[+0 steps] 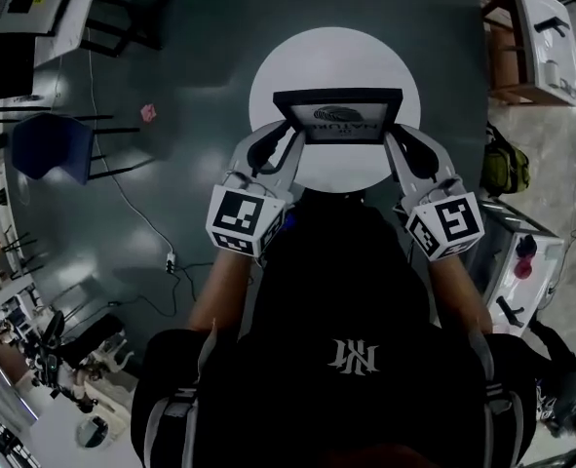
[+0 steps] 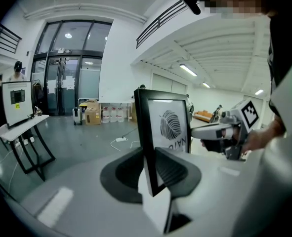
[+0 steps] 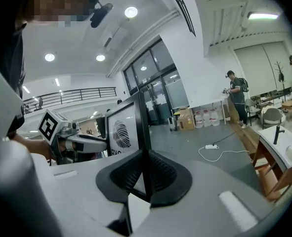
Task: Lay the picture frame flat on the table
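A black picture frame [image 1: 338, 117] with a leaf print stands over the round white table [image 1: 336, 57], held by both side edges. My left gripper [image 1: 289, 136] is shut on the frame's left edge [image 2: 146, 142]. My right gripper [image 1: 393, 136] is shut on the right edge [image 3: 144, 147]. In the left gripper view the print faces right and the right gripper [image 2: 225, 132] shows behind it. In the right gripper view the left gripper [image 3: 71, 142] shows past the frame. Whether the frame's bottom touches the table is hidden.
A blue chair [image 1: 54, 146] and a dark table [image 1: 122, 8] stand at the left on the dark floor. A cable with a power strip [image 1: 170, 259] runs across the floor. A white desk [image 1: 546, 37] is at the right. A person [image 3: 236, 98] stands far off.
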Demonstrator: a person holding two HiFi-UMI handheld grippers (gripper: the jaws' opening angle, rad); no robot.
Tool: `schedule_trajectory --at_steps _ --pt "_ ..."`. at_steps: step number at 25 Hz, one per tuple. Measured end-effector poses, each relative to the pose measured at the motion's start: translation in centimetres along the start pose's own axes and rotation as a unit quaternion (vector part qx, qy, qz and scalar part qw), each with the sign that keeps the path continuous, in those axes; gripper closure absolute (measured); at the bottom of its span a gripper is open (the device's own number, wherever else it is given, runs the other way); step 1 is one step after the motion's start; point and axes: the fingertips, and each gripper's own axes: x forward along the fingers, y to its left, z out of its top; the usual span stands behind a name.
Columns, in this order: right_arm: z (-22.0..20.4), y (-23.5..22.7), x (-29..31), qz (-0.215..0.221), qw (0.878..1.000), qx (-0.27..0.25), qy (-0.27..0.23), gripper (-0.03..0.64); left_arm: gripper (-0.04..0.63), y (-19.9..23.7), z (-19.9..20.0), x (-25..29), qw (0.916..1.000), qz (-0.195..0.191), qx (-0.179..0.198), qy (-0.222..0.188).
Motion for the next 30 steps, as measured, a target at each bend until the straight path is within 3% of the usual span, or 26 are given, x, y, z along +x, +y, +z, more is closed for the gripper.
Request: schedule_trajectory --at_steps 17,30 --pt "-7.1 -4.3 13.1 -0.052 0.990 0.081 0.106 0.580 0.525 10.7 -7.6 10.7 0.9931 -0.064 -0.063 0.075" --pt "-17.1 -9.6 14.8 -0.073 0.967 0.175 0.171 0.580 0.526 9.6 -16.2 17.6 0.9796 -0.093 -0.096 0.150"
